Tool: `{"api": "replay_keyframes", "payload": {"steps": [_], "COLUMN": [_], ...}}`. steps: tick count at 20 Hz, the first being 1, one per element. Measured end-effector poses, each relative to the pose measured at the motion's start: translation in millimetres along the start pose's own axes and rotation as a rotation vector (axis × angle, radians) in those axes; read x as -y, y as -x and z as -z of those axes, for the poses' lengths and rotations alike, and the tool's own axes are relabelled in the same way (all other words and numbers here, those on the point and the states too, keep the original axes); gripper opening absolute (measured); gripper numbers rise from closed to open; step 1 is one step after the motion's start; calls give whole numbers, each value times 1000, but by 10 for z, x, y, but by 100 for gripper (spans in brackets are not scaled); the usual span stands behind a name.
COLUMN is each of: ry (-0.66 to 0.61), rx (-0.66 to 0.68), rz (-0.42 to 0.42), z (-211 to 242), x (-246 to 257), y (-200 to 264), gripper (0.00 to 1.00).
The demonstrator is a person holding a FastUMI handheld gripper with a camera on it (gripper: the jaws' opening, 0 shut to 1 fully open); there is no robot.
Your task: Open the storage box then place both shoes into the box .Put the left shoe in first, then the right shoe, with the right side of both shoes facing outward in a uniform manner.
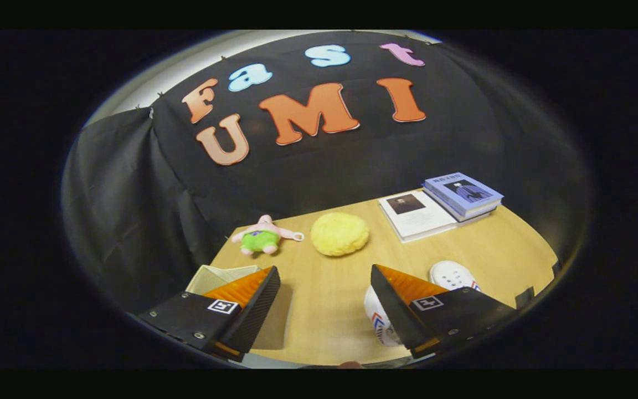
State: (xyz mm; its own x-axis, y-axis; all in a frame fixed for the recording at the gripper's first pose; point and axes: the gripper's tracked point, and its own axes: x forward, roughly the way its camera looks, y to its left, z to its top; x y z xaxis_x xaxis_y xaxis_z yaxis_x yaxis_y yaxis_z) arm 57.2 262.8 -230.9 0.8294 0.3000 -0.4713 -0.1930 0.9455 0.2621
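My gripper [324, 299] hovers above the wooden table [496, 249], its two fingers spread wide with only bare tabletop between them. Under and behind the right finger [402, 307] lie two white shoes: one [452, 274] shows its perforated top just beyond the finger, the other [379, 324] peeks out at the finger's inner side with red and blue marks. Behind the left finger [252, 302] sits the pale storage box [216, 277], mostly hidden; I cannot tell whether its lid is open.
Beyond the fingers a pink and green plush toy [263, 236] and a yellow round sponge-like lump [340, 234] lie near the table's back edge. Farther right a white book [416, 216] and a stack of blue books [463, 194] rest by the black cloth wall.
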Motion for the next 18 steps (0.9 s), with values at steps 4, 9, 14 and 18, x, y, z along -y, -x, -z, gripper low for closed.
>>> {"api": "replay_keyframes", "payload": {"steps": [4, 9, 14, 18], "ry": [22, 16, 13, 2], "rx": [-17, -84, -182, -234], "rz": [111, 163, 150, 119], "z": [370, 953, 1450, 1722], "x": [572, 1024, 1203, 1220], "y": [-86, -259, -462, -562], "gripper": [98, 99, 93, 83]}}
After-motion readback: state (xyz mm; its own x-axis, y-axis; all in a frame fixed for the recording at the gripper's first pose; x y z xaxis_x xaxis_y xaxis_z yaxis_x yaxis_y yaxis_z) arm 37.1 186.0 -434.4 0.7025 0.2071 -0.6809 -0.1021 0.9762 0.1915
